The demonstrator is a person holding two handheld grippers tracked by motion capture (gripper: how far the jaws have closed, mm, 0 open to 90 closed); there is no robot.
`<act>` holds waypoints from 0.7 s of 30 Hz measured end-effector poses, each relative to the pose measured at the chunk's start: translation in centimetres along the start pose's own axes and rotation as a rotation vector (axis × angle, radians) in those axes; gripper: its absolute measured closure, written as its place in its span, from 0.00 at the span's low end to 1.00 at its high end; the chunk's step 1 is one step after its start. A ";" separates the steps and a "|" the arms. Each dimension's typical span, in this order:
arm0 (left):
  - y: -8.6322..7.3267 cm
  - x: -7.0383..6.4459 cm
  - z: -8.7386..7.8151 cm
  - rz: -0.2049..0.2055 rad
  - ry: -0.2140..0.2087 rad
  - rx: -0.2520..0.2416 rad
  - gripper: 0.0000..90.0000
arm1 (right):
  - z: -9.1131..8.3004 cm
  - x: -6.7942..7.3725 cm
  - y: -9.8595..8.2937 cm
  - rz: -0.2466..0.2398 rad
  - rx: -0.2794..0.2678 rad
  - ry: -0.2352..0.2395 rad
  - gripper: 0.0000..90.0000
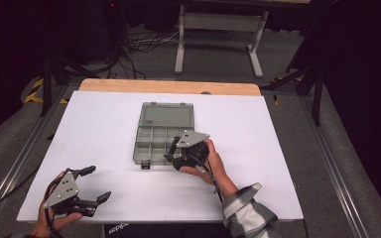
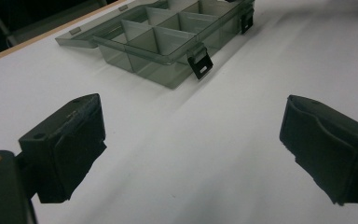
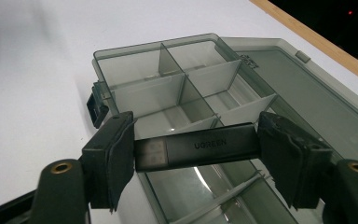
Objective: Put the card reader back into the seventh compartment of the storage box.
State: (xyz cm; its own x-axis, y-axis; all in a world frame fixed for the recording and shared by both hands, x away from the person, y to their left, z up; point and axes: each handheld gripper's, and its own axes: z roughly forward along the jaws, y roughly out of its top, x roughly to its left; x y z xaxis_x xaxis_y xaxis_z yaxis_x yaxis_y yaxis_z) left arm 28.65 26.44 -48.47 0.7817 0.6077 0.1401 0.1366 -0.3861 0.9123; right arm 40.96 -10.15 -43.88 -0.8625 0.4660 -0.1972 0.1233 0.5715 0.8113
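A grey see-through compartment box (image 1: 151, 144) lies open mid-table, its lid (image 1: 167, 115) folded back flat. My right gripper (image 1: 175, 148) hovers over the box's near right corner, shut on a dark UGREEN stick (image 3: 200, 146) held end to end between its pads. In the right gripper view the stick hangs just above the box's dividers (image 3: 186, 100). My left gripper (image 1: 98, 183) rests at the table's near left, open with nothing between its jaws. In the left gripper view the box (image 2: 168, 44) sits ahead with its black latch (image 2: 200, 62) facing me.
White sheet covers the table (image 1: 104, 124), with a wooden edge (image 1: 168, 87) at the far side. A second latch (image 1: 146, 164) hangs off the box's front. A metal stand (image 1: 218, 29) and cables lie on the floor beyond.
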 end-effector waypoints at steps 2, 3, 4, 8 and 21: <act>0.0 0.0 0.0 0.001 0.003 -0.001 0.08 | 0.0 0.0 0.0 -0.001 -0.001 0.000 0.34; 0.0 0.0 0.0 0.002 0.005 0.000 0.08 | 0.0 0.1 0.0 -0.002 0.000 0.001 0.34; 0.0 0.0 0.0 0.002 0.008 0.003 0.08 | 0.0 0.1 0.0 -0.004 -0.001 0.001 0.34; 0.0 0.0 0.0 0.002 0.007 0.004 0.08 | 0.1 0.1 0.0 -0.006 0.006 0.001 0.34; 0.0 0.0 0.0 0.001 0.007 0.006 0.09 | 0.0 0.1 0.0 -0.004 -0.004 -0.003 0.35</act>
State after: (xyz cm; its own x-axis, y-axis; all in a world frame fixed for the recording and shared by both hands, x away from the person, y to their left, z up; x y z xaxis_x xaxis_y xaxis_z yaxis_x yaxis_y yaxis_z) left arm 28.64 26.45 -48.49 0.7775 0.6124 0.1435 0.1398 -0.3907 0.9098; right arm 40.85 -10.11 -43.86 -0.8613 0.4661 -0.2022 0.1182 0.5708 0.8125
